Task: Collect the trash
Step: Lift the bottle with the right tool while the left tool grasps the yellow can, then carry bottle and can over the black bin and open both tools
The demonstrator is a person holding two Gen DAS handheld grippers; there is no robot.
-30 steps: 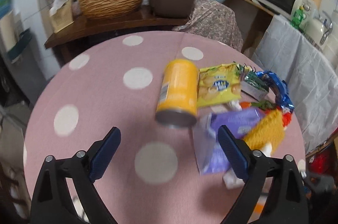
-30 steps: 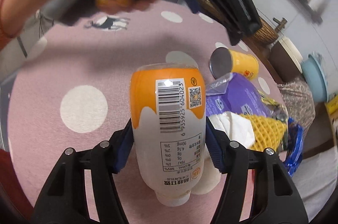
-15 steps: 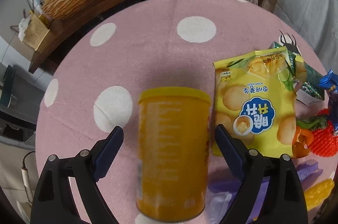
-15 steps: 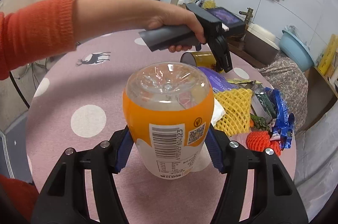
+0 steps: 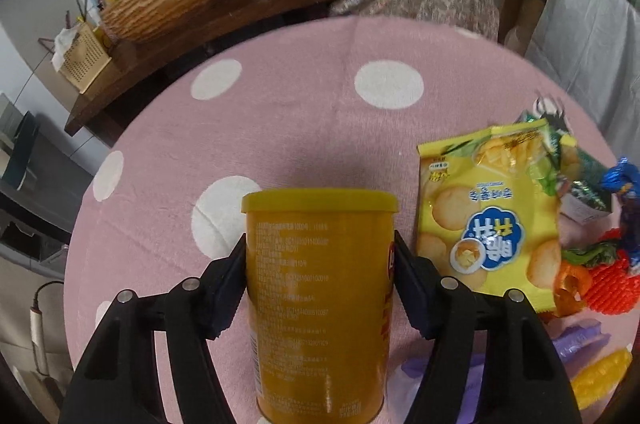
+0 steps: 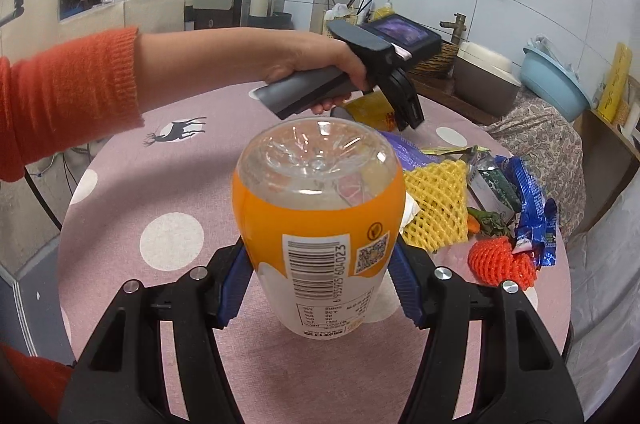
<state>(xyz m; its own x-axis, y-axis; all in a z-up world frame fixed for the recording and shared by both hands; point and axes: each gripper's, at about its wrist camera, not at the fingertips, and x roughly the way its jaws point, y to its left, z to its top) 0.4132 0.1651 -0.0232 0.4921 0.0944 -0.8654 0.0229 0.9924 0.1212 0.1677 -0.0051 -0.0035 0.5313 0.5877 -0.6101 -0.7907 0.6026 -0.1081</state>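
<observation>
Yellow cylindrical can (image 5: 320, 288) — glossy plastic bottle (image 6: 318, 220)

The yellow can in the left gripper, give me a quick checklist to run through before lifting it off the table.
1. Yellow can sits between the left gripper fingers: ok.
2. Grip finished: not ok, the jaws are closing; the pads look to be at the can's sides.
3. Can is clear of the yellow snack bag beside it: ok.
4. Can's near end is free of the purple wrapper: cannot tell.
5. Right gripper holds the orange bottle securely: ok.
</observation>
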